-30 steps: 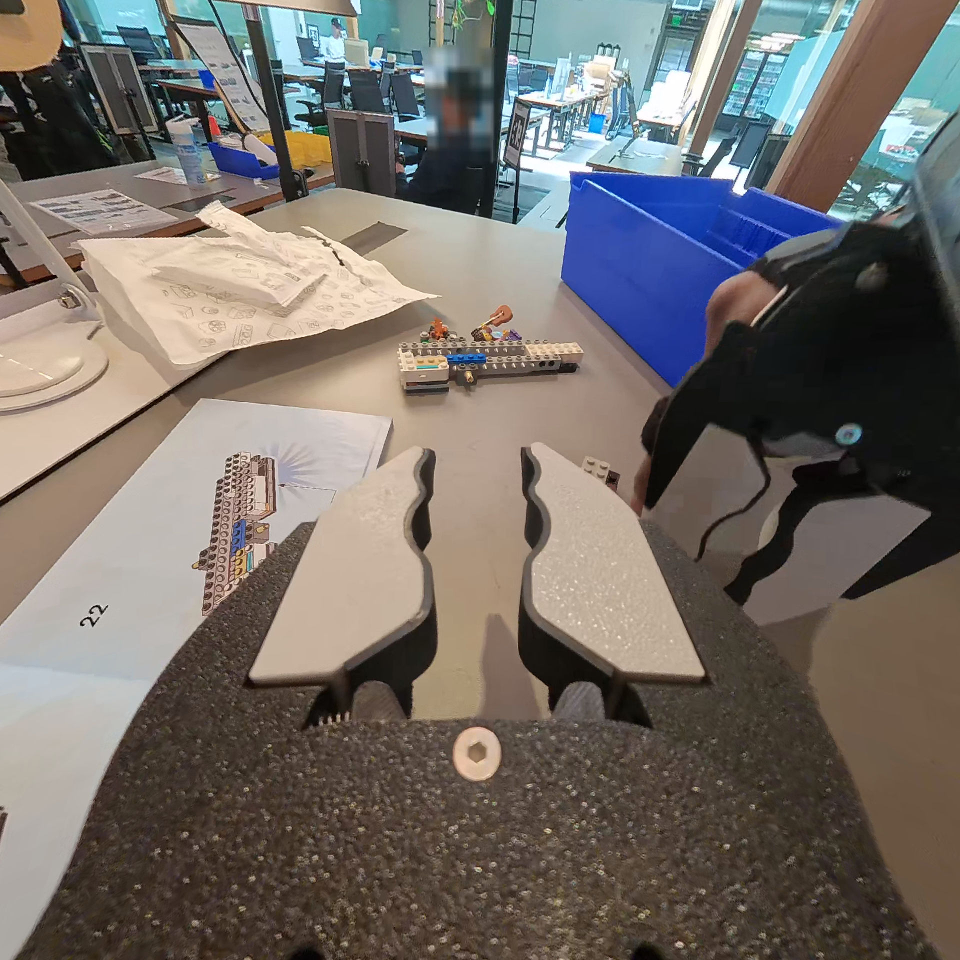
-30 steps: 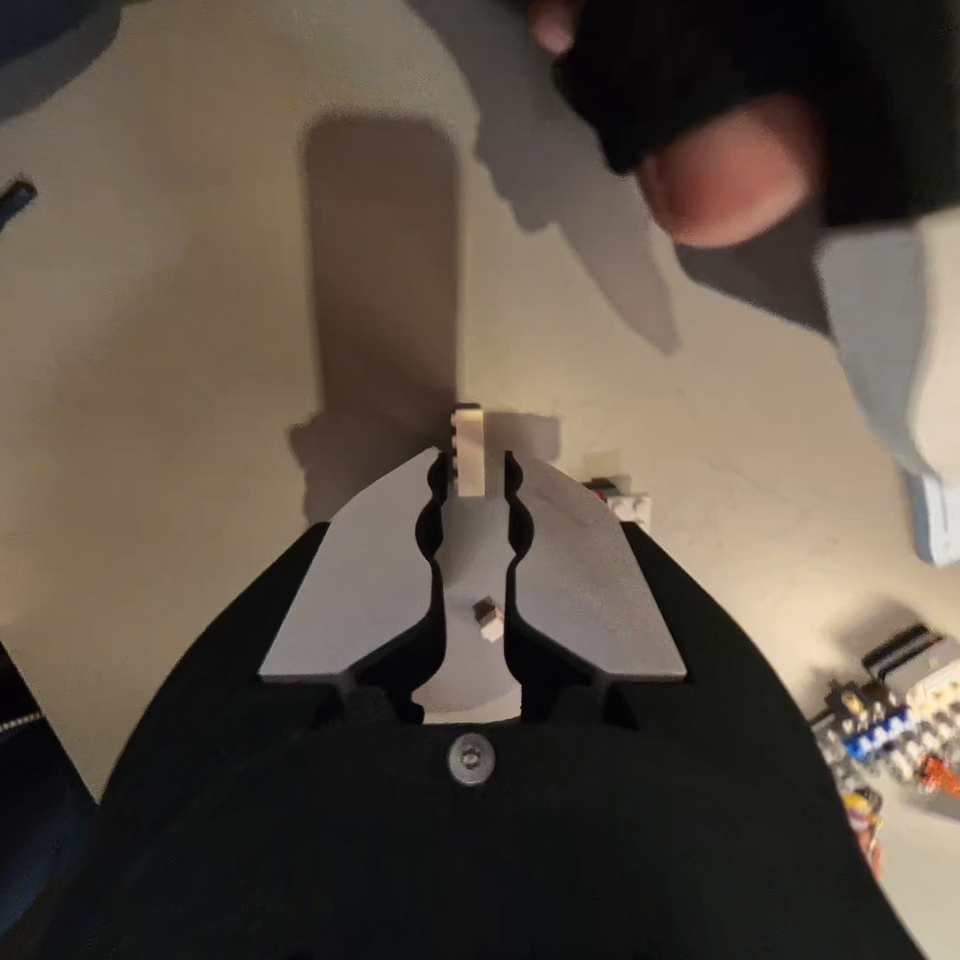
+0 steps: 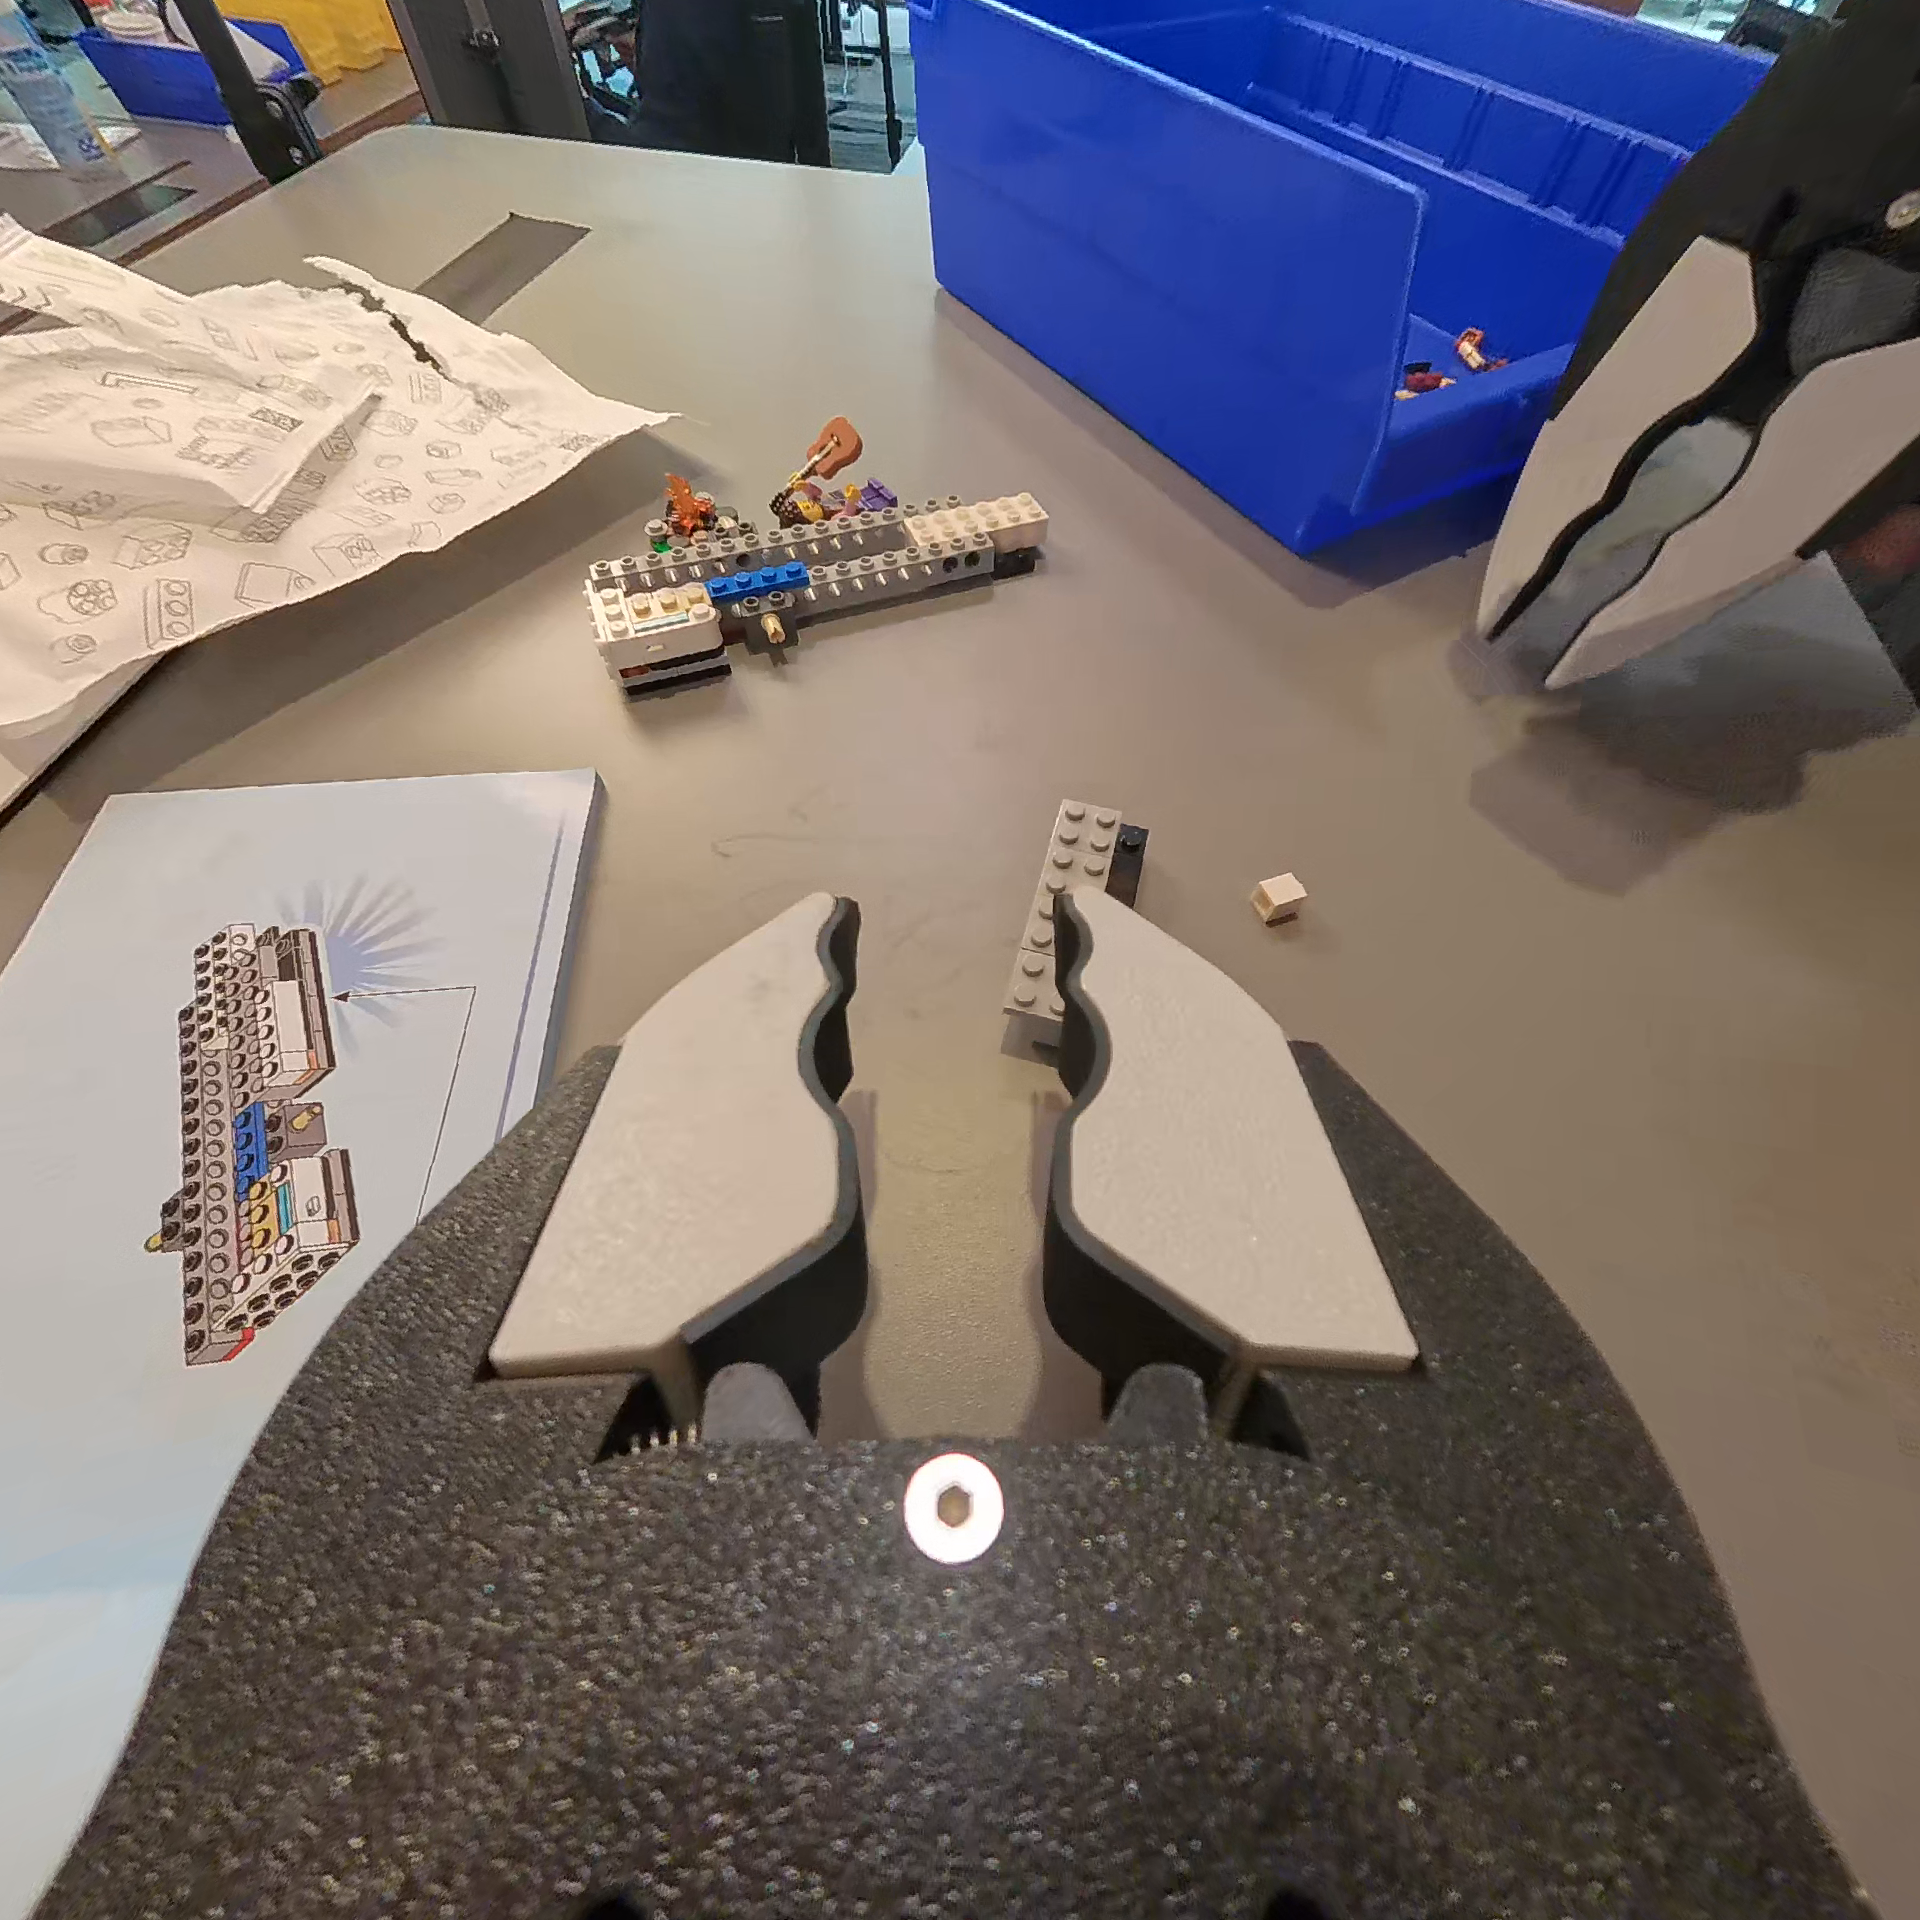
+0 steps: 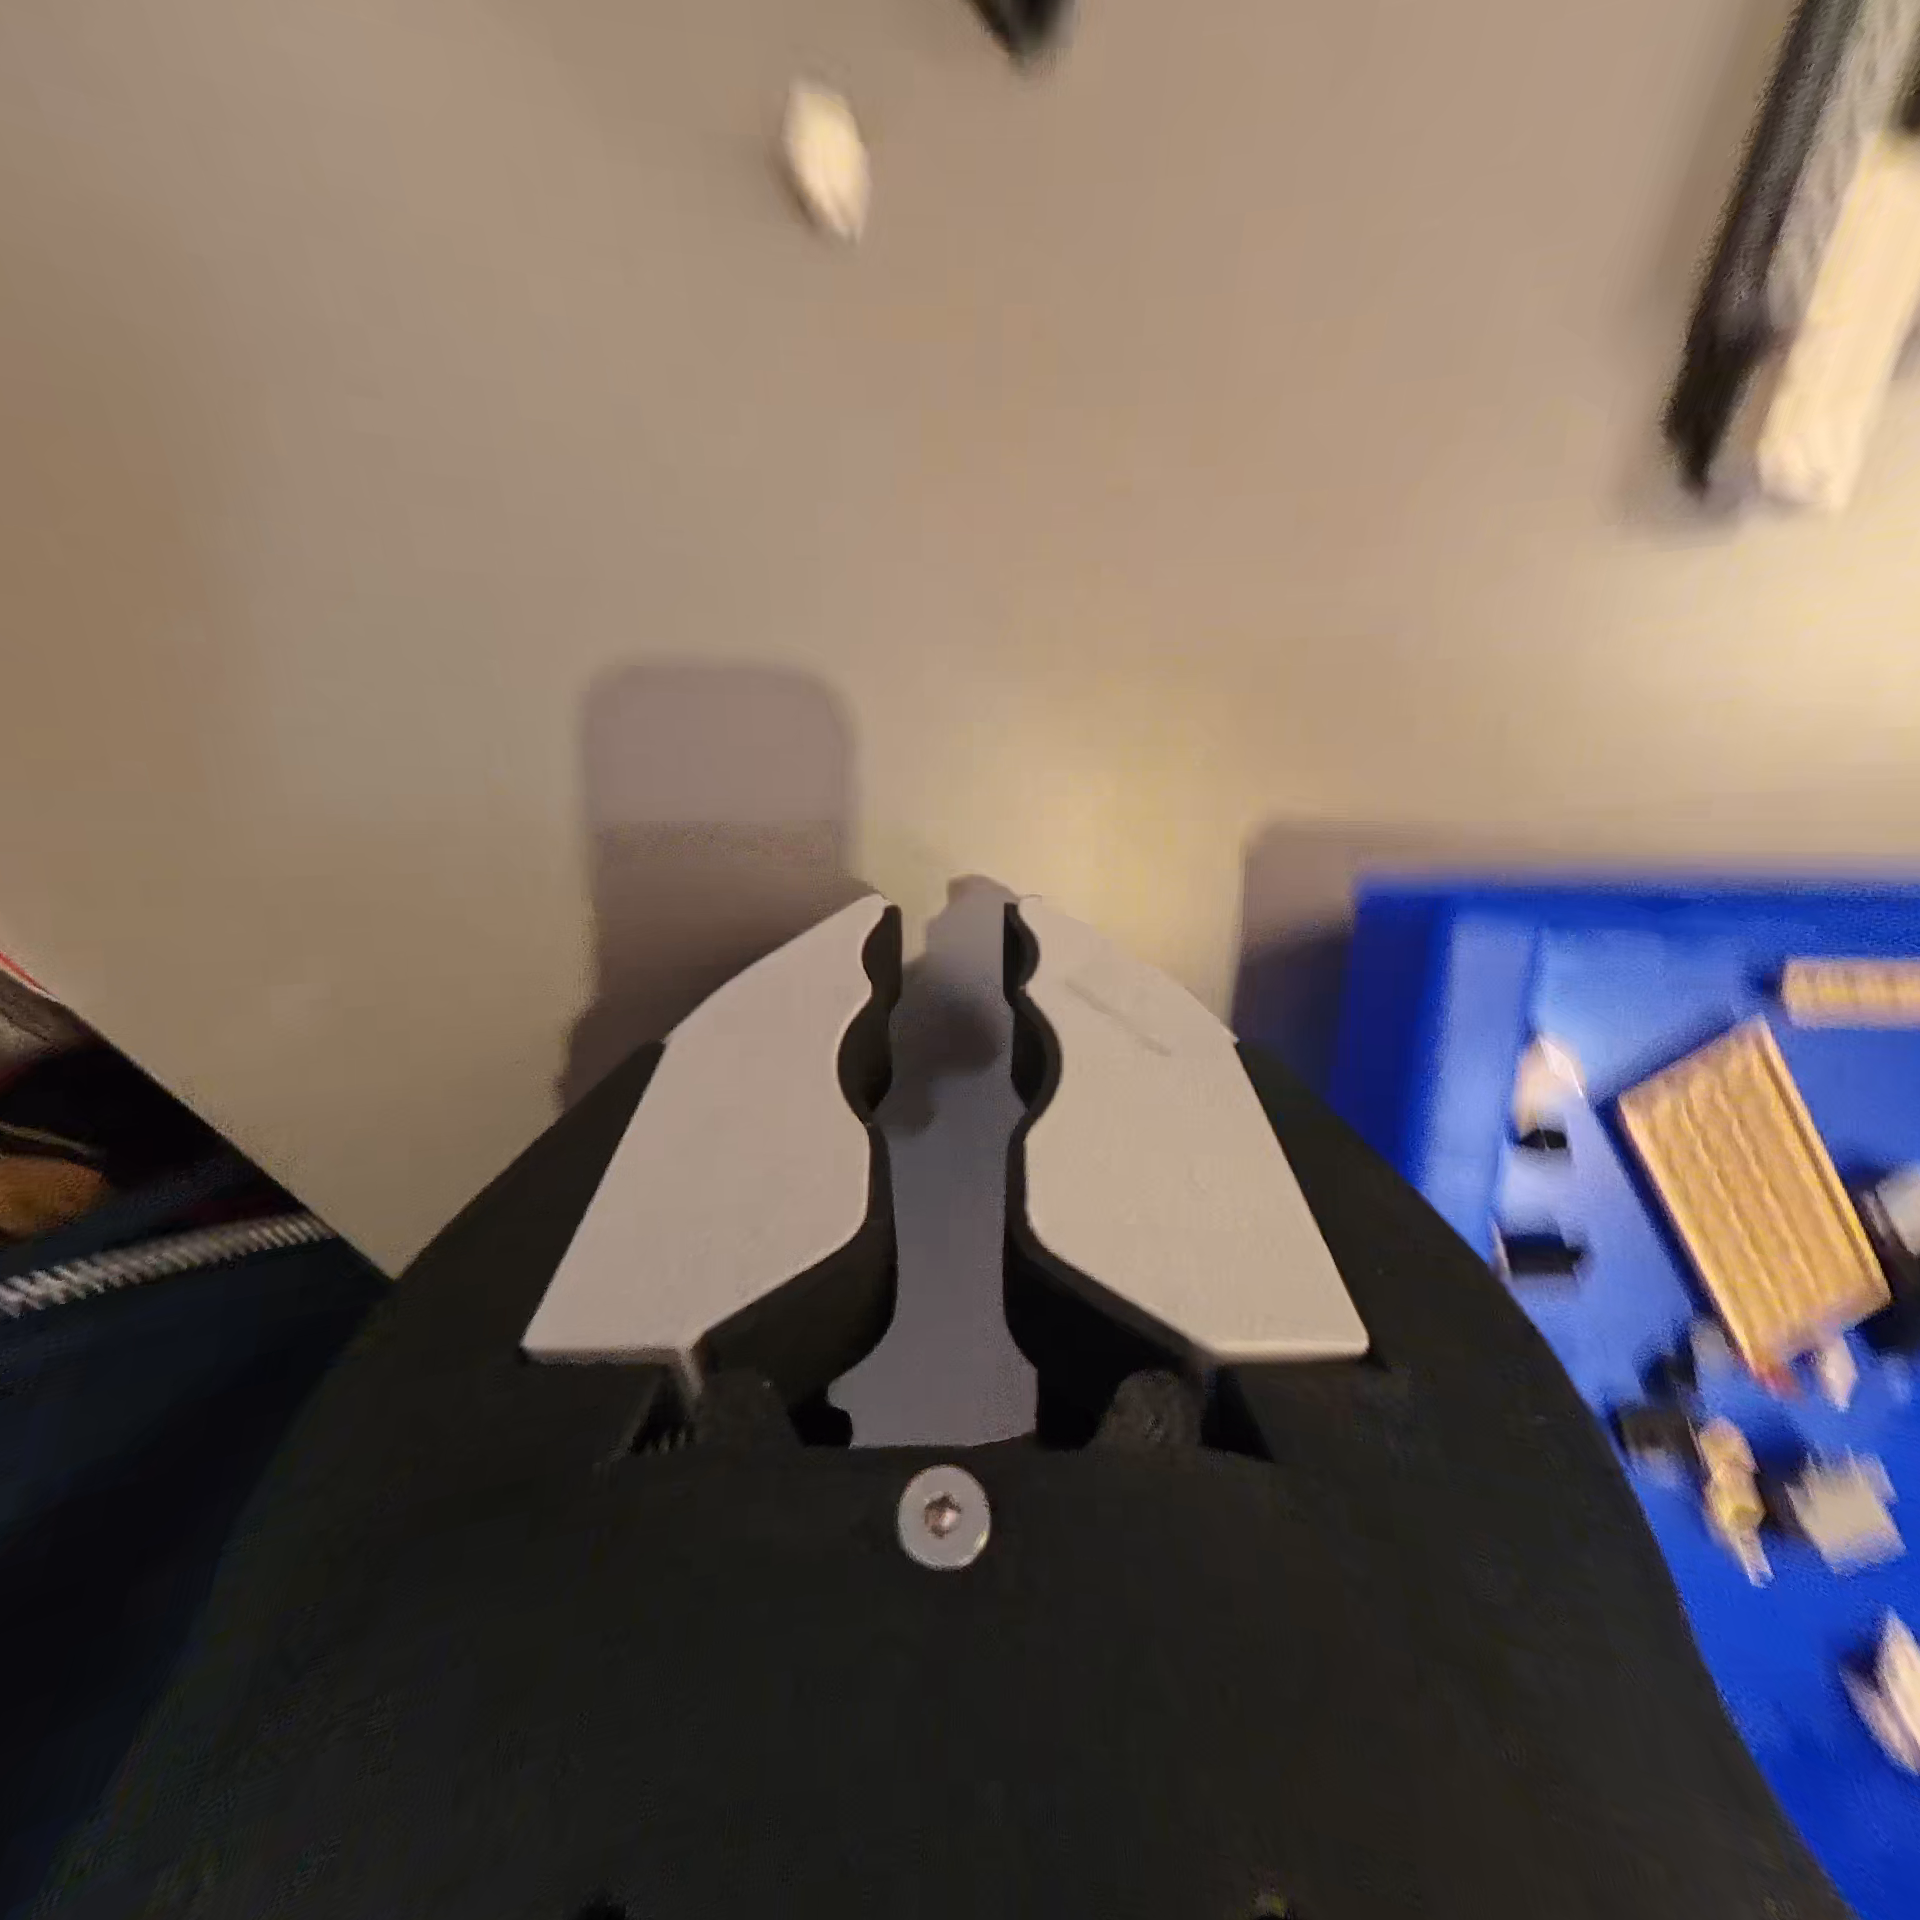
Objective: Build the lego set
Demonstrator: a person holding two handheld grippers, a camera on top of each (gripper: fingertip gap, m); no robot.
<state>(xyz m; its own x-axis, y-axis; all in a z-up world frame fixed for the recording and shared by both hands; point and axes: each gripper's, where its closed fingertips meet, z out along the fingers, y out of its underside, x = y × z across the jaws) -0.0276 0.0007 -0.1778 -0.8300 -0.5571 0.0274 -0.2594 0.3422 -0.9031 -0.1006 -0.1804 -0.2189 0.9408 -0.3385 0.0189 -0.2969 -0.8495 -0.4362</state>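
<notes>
My left tool [image 3: 956, 914] is wide apart and holds nothing, beside a grey brick strip [image 3: 1065, 904]. My right tool [image 4: 945, 914] is a little apart, holding nothing, above the table [image 4: 416, 416].

Left wrist view is bright and sharp, even daylight-like light from the far windows, soft shadows under the brick model [image 3: 800, 582] and the right gripper [image 3: 1527, 644], which is slightly smeared – a glare spot sits on the screw [image 3: 953, 1507], and straight lines such as the bin [image 3: 1164, 260] bow toward the edges from the wide lens. Right wrist view is dimmer and warmer, yellowish cast on the table [image 4: 416, 416], heavy motion blur on the bin [image 4: 1455, 1039] contents, a pale brick [image 4: 826, 161] and the streaked pieces top right – only the fingers [image 4: 748, 1122] stay crisp. Two blocky soft shadows fall on the table just beyond the fingertips.
</notes>
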